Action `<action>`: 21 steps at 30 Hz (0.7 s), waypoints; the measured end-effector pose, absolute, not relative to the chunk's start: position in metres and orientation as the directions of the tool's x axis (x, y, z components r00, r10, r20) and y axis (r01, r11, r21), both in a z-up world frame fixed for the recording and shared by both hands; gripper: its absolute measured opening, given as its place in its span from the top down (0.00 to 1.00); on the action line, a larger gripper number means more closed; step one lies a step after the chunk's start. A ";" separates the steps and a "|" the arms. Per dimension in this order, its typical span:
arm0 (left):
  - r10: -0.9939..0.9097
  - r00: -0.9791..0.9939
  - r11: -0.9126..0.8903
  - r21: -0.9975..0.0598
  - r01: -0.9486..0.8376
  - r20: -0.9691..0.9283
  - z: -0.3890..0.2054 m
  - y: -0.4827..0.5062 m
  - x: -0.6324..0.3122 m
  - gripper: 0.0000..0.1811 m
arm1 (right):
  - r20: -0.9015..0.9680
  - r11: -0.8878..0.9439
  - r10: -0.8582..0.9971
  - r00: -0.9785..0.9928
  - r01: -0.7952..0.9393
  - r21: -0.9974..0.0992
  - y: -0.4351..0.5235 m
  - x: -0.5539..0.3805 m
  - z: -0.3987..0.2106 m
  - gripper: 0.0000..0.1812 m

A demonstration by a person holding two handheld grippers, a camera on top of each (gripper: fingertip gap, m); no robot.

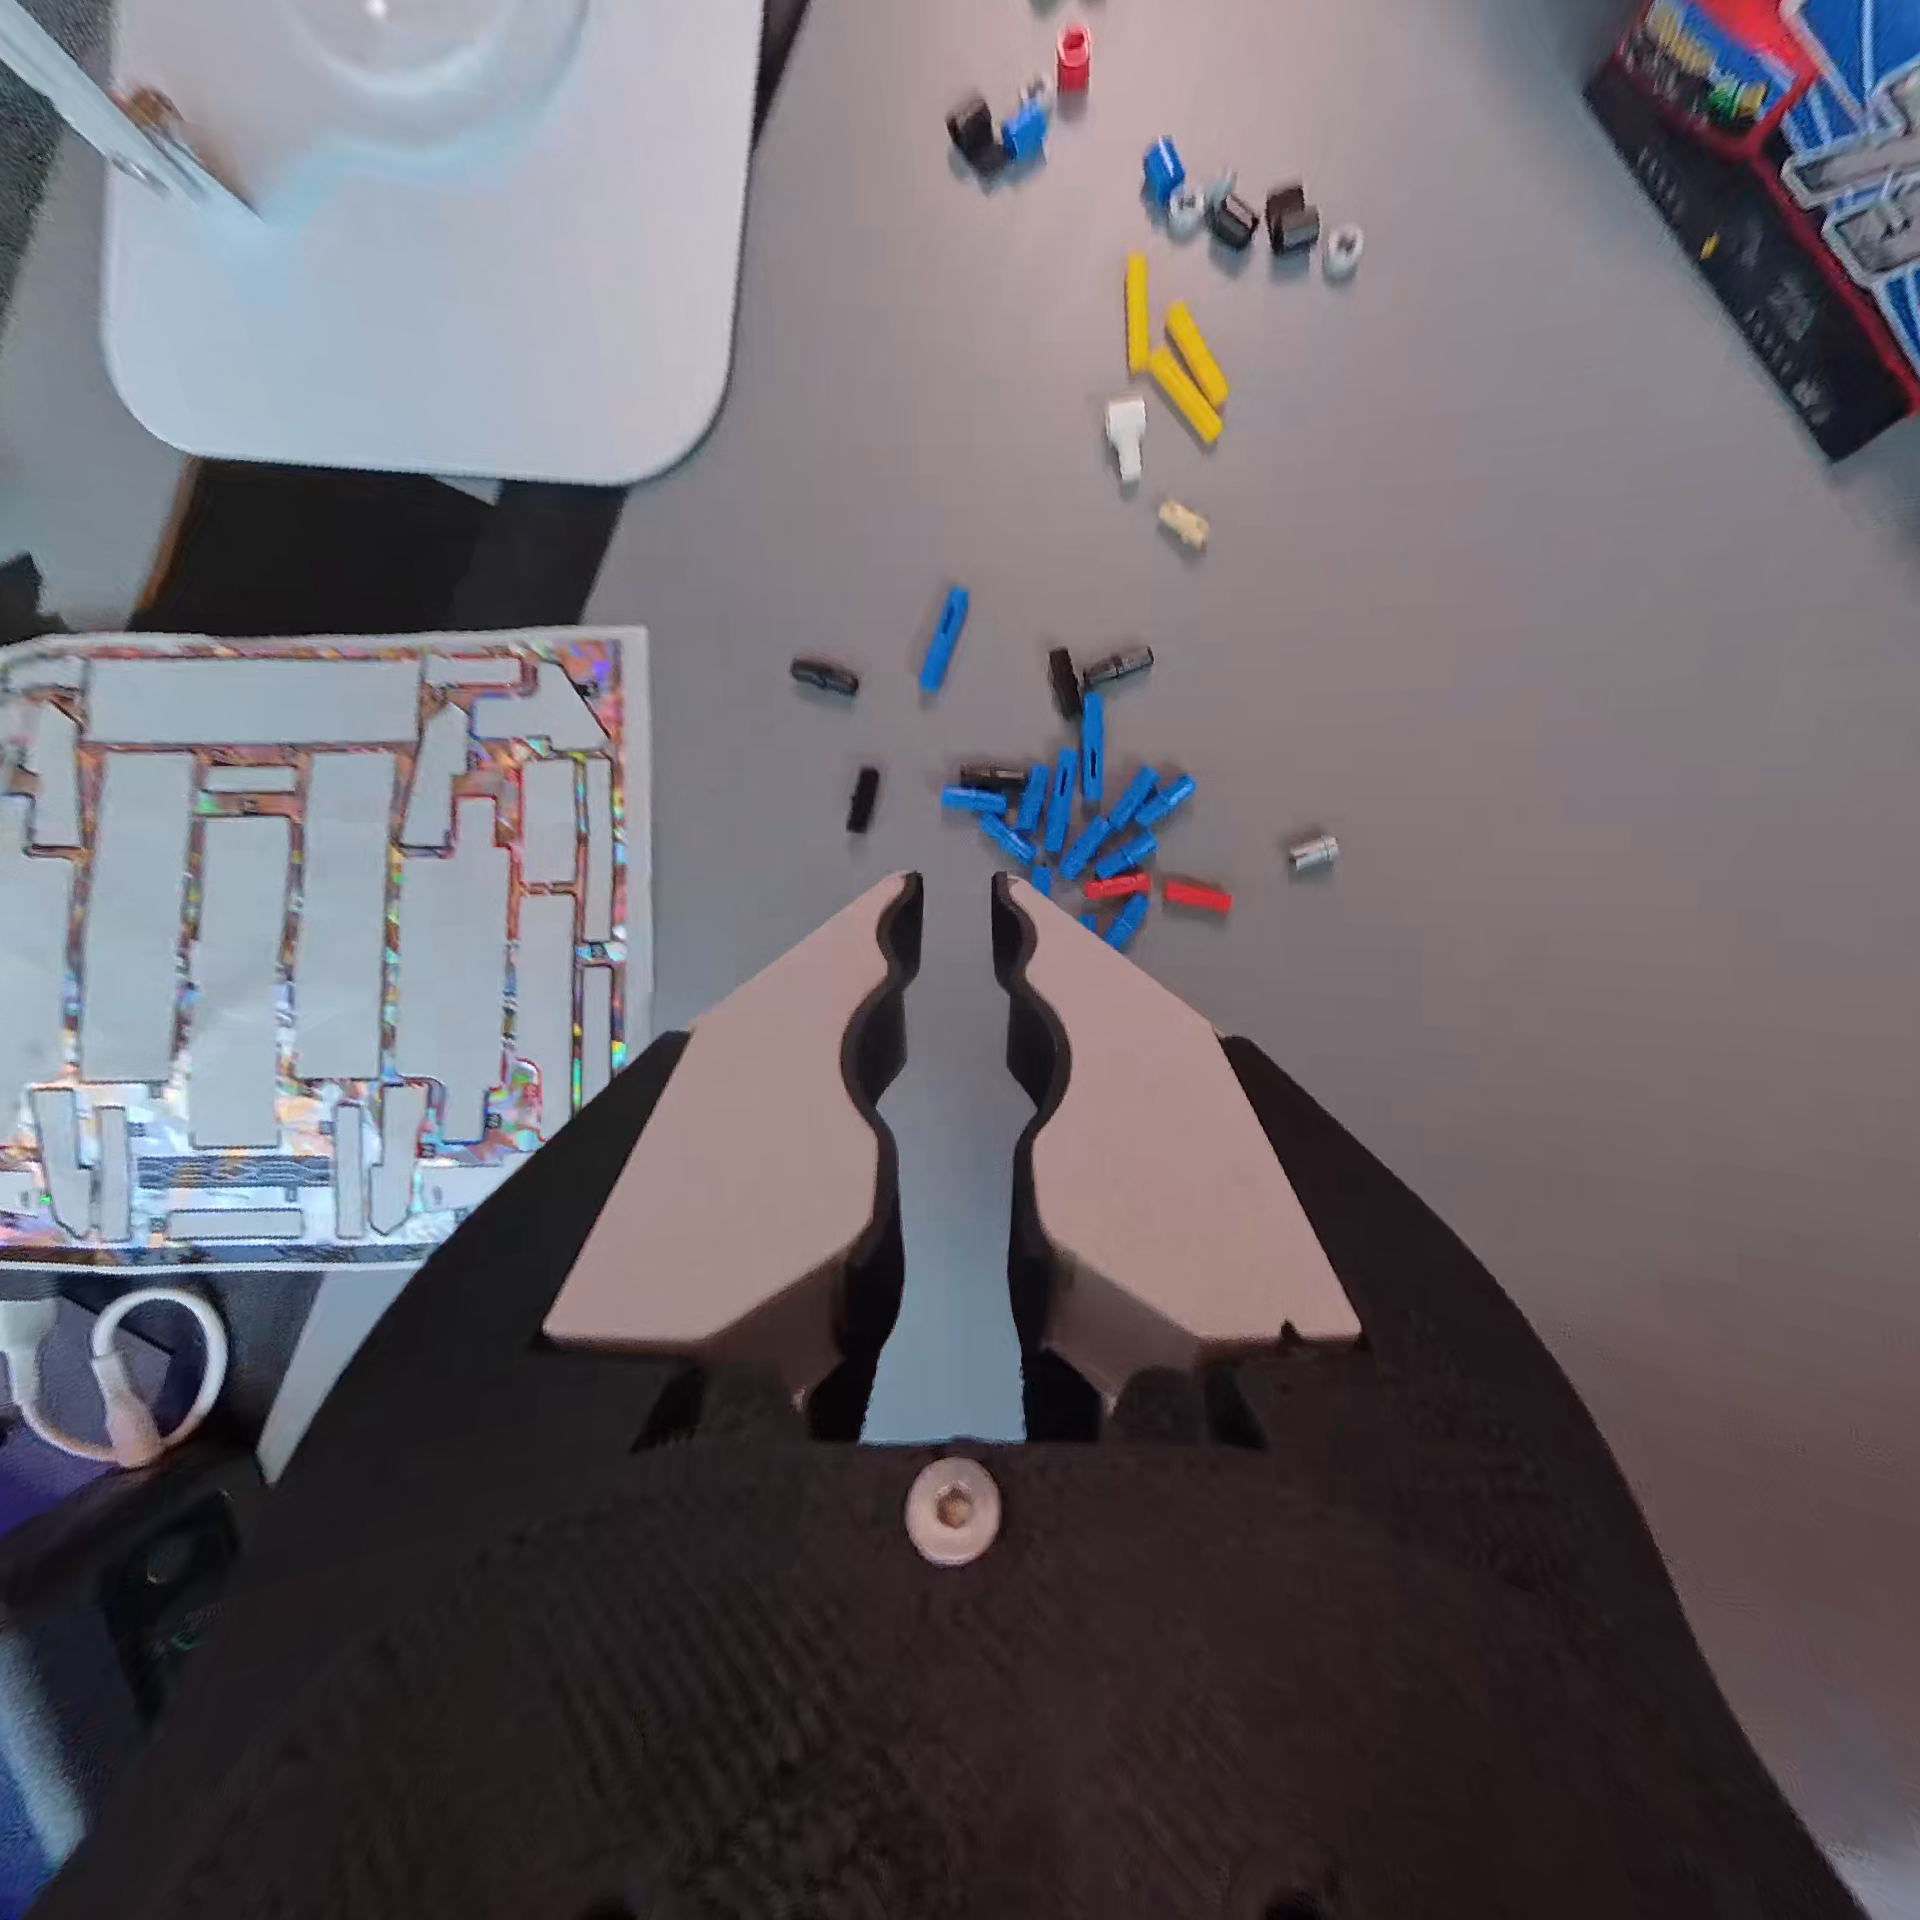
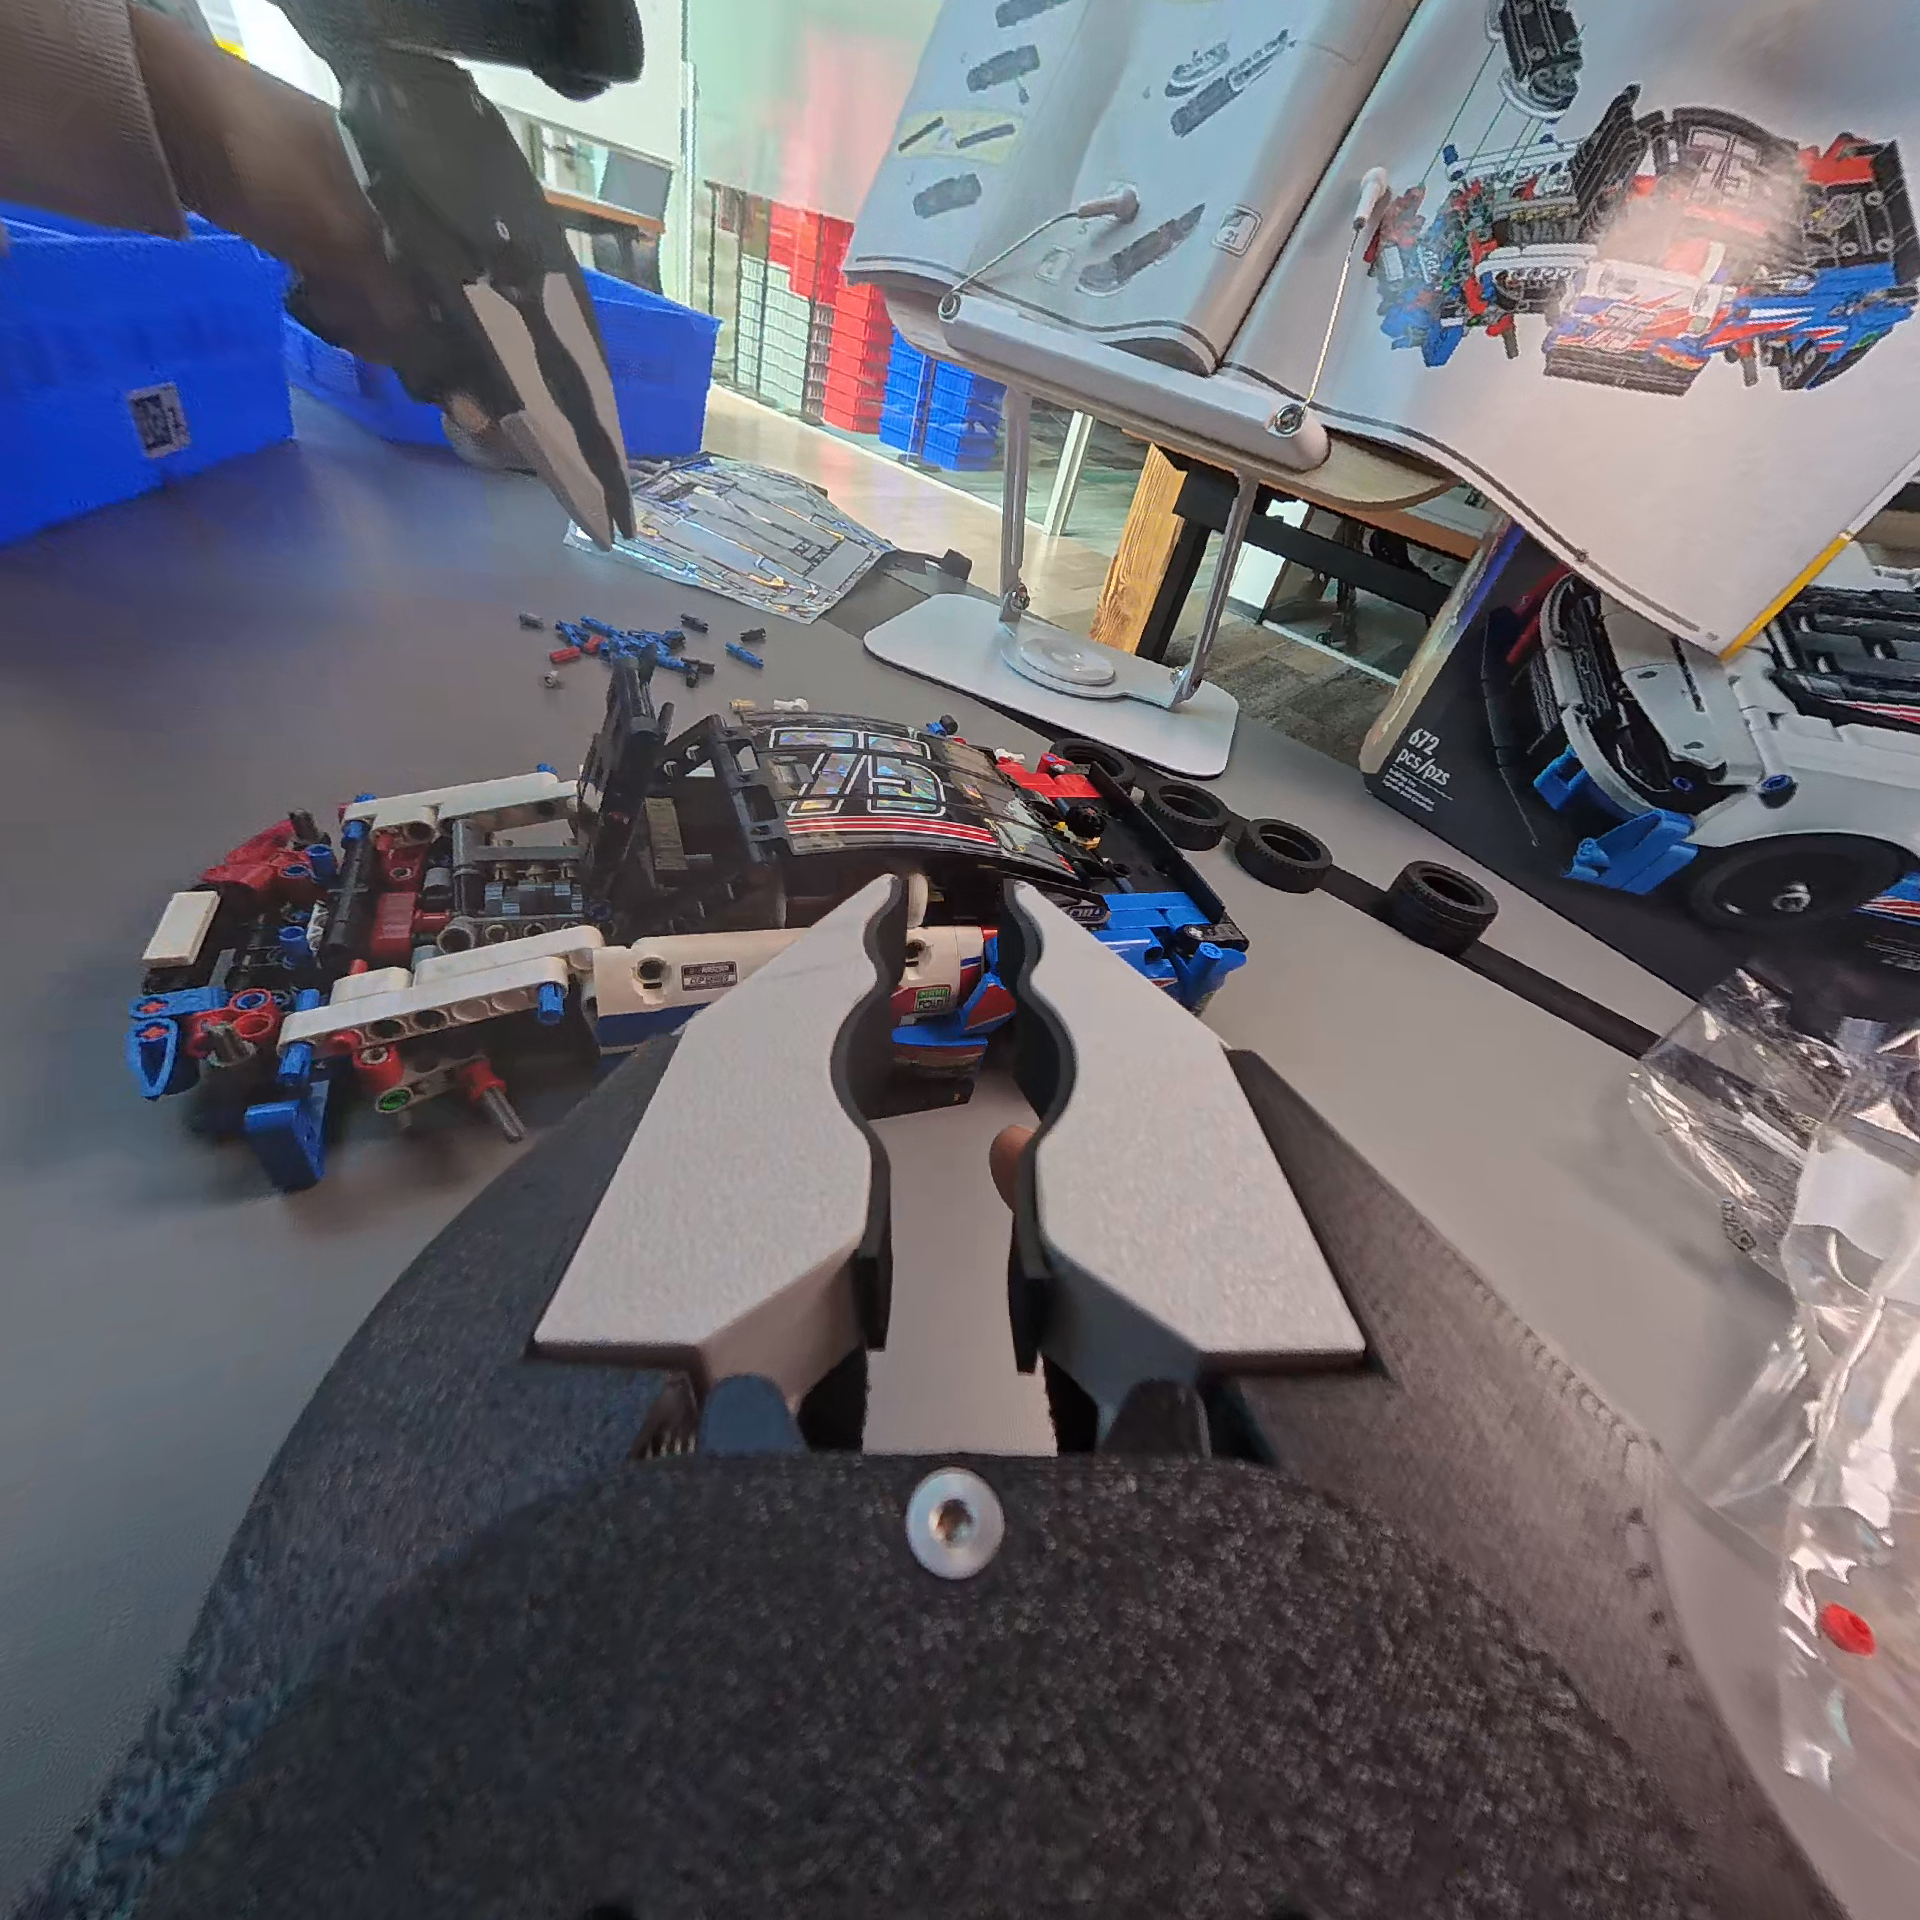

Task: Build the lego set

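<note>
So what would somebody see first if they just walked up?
Probably the half-built race car lying in the middle of the grey table, right in front of the right tongs. Next, the scatter of little blue pins just ahead of the left tongs, and the shiny sticker sheet beside them.

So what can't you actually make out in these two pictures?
- Left wrist view: some blue pins lie under the left hand-held gripper, so they cannot be counted.
- Left wrist view: the set's box is cut off by the right edge.
- Right wrist view: the right hand-held gripper hides part of the car model's side.
- Right wrist view: the bag's contents are blurred, apart from a red piece.
</note>
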State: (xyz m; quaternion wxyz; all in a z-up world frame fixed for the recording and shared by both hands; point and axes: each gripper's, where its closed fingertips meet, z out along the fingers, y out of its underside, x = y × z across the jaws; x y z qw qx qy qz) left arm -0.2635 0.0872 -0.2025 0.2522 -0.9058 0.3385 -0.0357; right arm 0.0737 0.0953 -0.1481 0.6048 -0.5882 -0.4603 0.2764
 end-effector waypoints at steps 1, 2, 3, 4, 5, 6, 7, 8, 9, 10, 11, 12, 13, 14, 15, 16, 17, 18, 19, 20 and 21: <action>-0.635 0.767 -0.655 -0.459 -0.600 -0.097 -0.210 0.081 -0.265 0.93 | 0.234 0.158 0.876 0.421 0.209 -0.965 0.095 0.073 -0.148 0.93; -0.640 0.765 -0.663 -0.449 -0.600 -0.077 -0.215 0.076 -0.264 0.93 | 0.238 0.161 0.876 0.419 0.211 -0.964 0.094 0.073 -0.148 0.93; -0.648 0.760 -0.669 -0.444 -0.597 -0.046 -0.218 0.071 -0.261 0.94 | 0.243 0.164 0.875 0.419 0.215 -0.963 0.094 0.073 -0.149 0.93; -0.659 0.752 -0.670 -0.441 -0.597 -0.017 -0.220 0.067 -0.257 0.94 | 0.248 0.167 0.873 0.420 0.221 -0.961 0.094 0.073 -0.149 0.93; -0.668 0.744 -0.669 -0.436 -0.602 -0.004 -0.222 0.064 -0.255 0.94 | 0.254 0.170 0.870 0.423 0.226 -0.959 0.094 0.074 -0.150 0.93; -0.674 0.738 -0.668 -0.425 -0.611 -0.001 -0.225 0.062 -0.254 0.95 | 0.258 0.171 0.867 0.426 0.231 -0.958 0.095 0.075 -0.151 0.93; -0.681 0.733 -0.668 -0.412 -0.620 0.002 -0.228 0.059 -0.254 0.96 | 0.260 0.171 0.865 0.429 0.235 -0.957 0.096 0.076 -0.152 0.93; -0.687 0.726 -0.668 -0.400 -0.628 0.008 -0.230 0.057 -0.252 0.96 | 0.260 0.170 0.863 0.432 0.237 -0.957 0.097 0.077 -0.152 0.93; -0.694 0.720 -0.666 -0.393 -0.635 0.013 -0.233 0.055 -0.250 0.96 | 0.259 0.167 0.862 0.435 0.238 -0.957 0.098 0.078 -0.152 0.93; -0.702 0.712 -0.661 -0.388 -0.642 0.016 -0.235 0.054 -0.248 0.96 | 0.257 0.164 0.862 0.437 0.239 -0.957 0.099 0.078 -0.153 0.93; -0.710 0.704 -0.654 -0.385 -0.651 0.015 -0.237 0.053 -0.246 0.97 | 0.256 0.161 0.861 0.439 0.241 -0.957 0.099 0.079 -0.153 0.93; -0.717 0.697 -0.646 -0.383 -0.660 0.007 -0.238 0.054 -0.244 0.97 | 0.256 0.159 0.861 0.439 0.244 -0.957 0.100 0.078 -0.154 0.93; -0.723 0.691 -0.637 -0.383 -0.669 -0.003 -0.240 0.054 -0.243 0.97 | 0.256 0.158 0.862 0.438 0.248 -0.956 0.100 0.078 -0.155 0.93; -0.727 0.686 -0.631 -0.380 -0.677 -0.016 -0.241 0.055 -0.242 0.96 | 0.258 0.158 0.862 0.436 0.252 -0.955 0.100 0.078 -0.156 0.93; -0.727 0.686 -0.626 -0.379 -0.682 -0.033 -0.241 0.058 -0.243 0.96 | 0.261 0.160 0.862 0.434 0.255 -0.954 0.100 0.077 -0.157 0.93; -0.728 0.684 -0.623 -0.375 -0.687 -0.042 -0.242 0.059 -0.243 0.96 | 0.264 0.161 0.862 0.432 0.259 -0.952 0.099 0.077 -0.157 0.93; -0.732 0.680 -0.619 -0.372 -0.692 -0.049 -0.242 0.059 -0.243 0.95 | 0.266 0.163 0.862 0.431 0.261 -0.951 0.099 0.076 -0.158 0.93; -0.736 0.675 -0.612 -0.368 -0.700 -0.061 -0.243 0.060 -0.244 0.95 | 0.268 0.164 0.863 0.429 0.264 -0.951 0.099 0.076 -0.159 0.93; -0.739 0.669 -0.605 -0.363 -0.709 -0.075 -0.243 0.061 -0.245 0.95 | 0.269 0.164 0.863 0.428 0.266 -0.950 0.099 0.076 -0.159 0.93; -0.743 0.664 -0.599 -0.361 -0.715 -0.082 -0.243 0.061 -0.245 0.95 | 0.270 0.164 0.862 0.429 0.267 -0.950 0.099 0.076 -0.159 0.93; -0.746 0.661 -0.595 -0.364 -0.717 -0.082 -0.243 0.061 -0.244 0.95 | 0.269 0.163 0.862 0.429 0.267 -0.950 0.099 0.077 -0.159 0.94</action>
